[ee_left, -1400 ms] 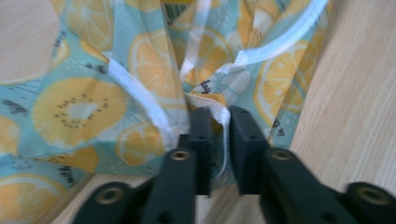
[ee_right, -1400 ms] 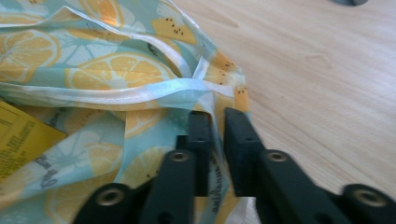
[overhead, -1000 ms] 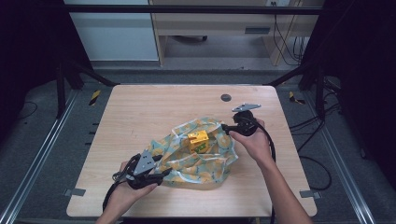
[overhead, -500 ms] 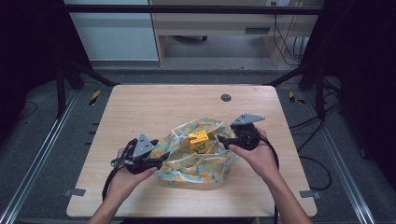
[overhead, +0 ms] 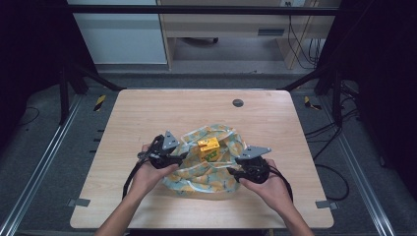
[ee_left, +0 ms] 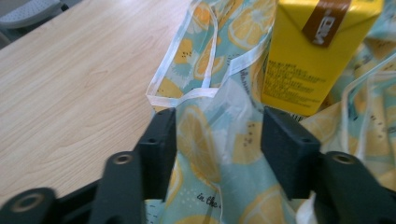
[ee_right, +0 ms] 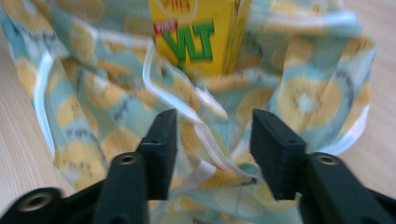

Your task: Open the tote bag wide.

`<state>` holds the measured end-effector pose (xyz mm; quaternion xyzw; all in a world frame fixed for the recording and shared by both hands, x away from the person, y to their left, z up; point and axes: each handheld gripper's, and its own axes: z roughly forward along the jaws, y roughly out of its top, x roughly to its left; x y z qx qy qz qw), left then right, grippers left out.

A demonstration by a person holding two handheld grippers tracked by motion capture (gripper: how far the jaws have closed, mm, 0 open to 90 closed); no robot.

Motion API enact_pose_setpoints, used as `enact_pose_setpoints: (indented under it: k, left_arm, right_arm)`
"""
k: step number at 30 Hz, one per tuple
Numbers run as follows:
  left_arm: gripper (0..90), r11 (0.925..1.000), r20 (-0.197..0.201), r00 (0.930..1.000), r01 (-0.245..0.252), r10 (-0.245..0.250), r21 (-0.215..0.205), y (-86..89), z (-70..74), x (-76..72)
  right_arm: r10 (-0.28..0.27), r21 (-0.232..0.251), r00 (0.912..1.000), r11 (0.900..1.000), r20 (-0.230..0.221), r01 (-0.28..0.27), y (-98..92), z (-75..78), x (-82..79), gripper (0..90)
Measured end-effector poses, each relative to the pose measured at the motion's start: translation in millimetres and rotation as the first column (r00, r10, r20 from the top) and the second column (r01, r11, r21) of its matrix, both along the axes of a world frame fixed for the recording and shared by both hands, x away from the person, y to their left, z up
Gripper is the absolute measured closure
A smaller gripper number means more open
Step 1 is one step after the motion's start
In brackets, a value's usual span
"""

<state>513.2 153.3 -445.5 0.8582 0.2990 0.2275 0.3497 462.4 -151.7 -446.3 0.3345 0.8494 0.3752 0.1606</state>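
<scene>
Lemon-print bag (overhead: 206, 167) crumpled near the middle of the table (overhead: 147, 113), yellow carton (overhead: 208, 146) upright inside it. Left gripper (overhead: 181, 156) at the bag's left edge, jaws wide, fabric between them, not pinched. Right gripper (overhead: 232, 171) at the bag's right edge, likewise wide over fabric and white trim.

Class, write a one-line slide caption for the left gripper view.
Open left gripper straddling the lemon-print bag, yellow carton just beyond.
</scene>
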Motion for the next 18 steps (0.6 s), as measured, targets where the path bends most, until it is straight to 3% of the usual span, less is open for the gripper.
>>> enact_pose_setpoints:
  k: [2,4,5,7,11,18]
  left_arm:
    - [57.0,0.9999,-0.008,1.0000,0.006,-0.006,0.014,-2.8,-2.8,2.0]
    - [76.6,0.9999,-0.043,0.9991,-0.002,0.003,0.010,-3.3,-6.1,6.8]
    - [80.3,0.9999,-0.043,0.9991,-0.002,0.003,0.010,-3.3,-6.1,6.8]
    - [84.9,0.9999,-0.064,0.9979,-0.011,0.011,0.008,-2.6,-9.0,10.8]
    - [90.0,0.9989,-0.070,0.9966,-0.042,0.044,0.018,3.5,-14.6,16.4]
    - [90.0,0.9956,-0.080,0.9931,-0.083,0.086,0.043,13.8,-25.2,21.5]
  right_arm:
    - [0.007,-0.013,0.9999,1.000,-0.014,-0.007,-3.0,-5.2,-1.5,65.8]
    - [0.023,-0.045,0.9990,0.999,-0.040,-0.025,-7.5,-13.9,-3.7,79.4]
    - [0.023,-0.045,0.9990,0.999,-0.040,-0.025,-7.5,-13.9,-3.7,79.4]
    - [0.035,-0.105,0.9987,0.994,-0.038,-0.039,-8.3,-17.6,-6.8,83.8]
    - [0.031,-0.106,0.9974,0.994,-0.064,-0.038,-16.8,-25.5,-9.4,88.5]
    - [0.017,-0.094,0.9954,0.995,-0.094,-0.026,-29.6,-35.4,-9.8,89.1]
